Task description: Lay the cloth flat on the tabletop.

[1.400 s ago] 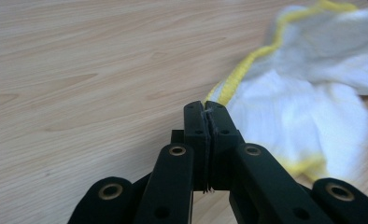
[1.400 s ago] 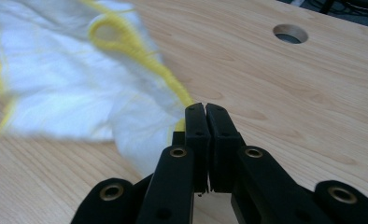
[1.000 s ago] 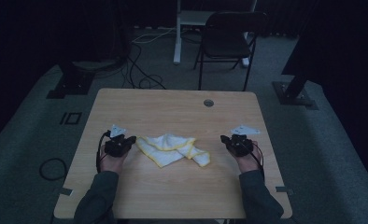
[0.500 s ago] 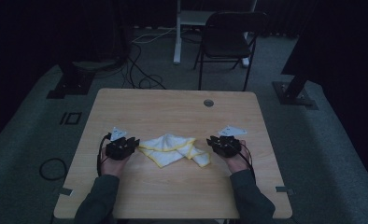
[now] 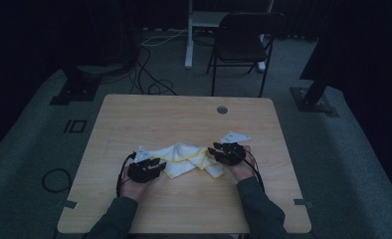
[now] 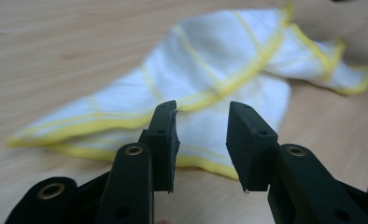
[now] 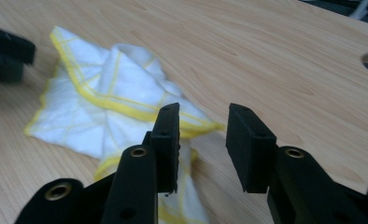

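A crumpled white cloth [image 5: 186, 157] with yellow edging and stripes lies in the middle of the wooden table [image 5: 184, 119]. My left gripper [image 5: 154, 164] sits at the cloth's left end, jaws open, with the cloth [image 6: 210, 79] just beyond the tips of the left gripper [image 6: 201, 128]. At the cloth's right end is my right gripper [image 5: 219, 149], also open; its right gripper view shows the cloth [image 7: 107, 98] ahead and to the left, a yellow-edged corner lying under the right gripper [image 7: 203, 126]. Nothing is held by either one.
A round cable hole [image 5: 222, 109] is set in the table near its far edge. Beyond the table stand a dark folding chair [image 5: 244, 45] and a white post [image 5: 189, 35]. Cables [image 5: 149, 74] lie on the grey floor.
Both grippers have closed in on the cloth: the right one moved left to its right end, the left one edged right to its left end. The cloth lies as before.
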